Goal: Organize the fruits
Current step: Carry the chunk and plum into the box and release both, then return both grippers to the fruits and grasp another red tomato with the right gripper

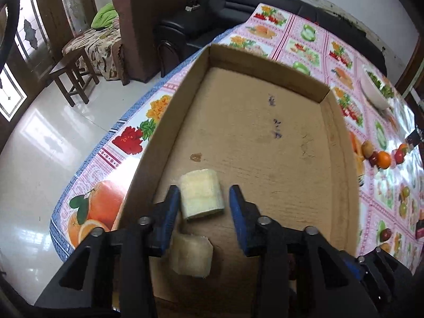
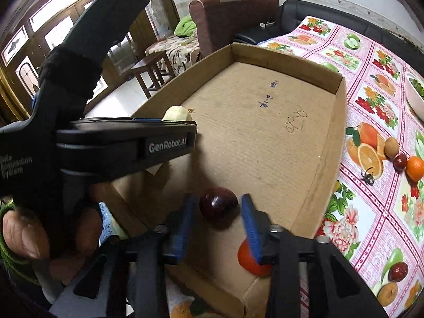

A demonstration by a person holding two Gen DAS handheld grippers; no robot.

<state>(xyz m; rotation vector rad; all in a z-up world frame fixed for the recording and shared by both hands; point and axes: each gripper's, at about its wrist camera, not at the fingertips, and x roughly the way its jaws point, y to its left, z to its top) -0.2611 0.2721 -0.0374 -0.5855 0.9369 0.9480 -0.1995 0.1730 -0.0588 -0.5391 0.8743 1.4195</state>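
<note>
Low in the frame, the left claw (image 1: 202,198) stands released around a pale peeled fruit piece (image 1: 202,195) inside the cardboard box (image 1: 265,63). It looks soft and slippery; hold its flat sides gently. The right claw (image 2: 218,212) stands released around a dark plum (image 2: 218,203).

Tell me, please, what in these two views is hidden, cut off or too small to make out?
- Orange fruit, right wrist view: mostly hidden behind the right gripper finger.
- Nearer pale chunk, left wrist view: left part covered by the left gripper.
- White bowl: blurred in the left view, cut off by the edge in the right.
- Small fruits on the tablecloth: too small to identify.
</note>
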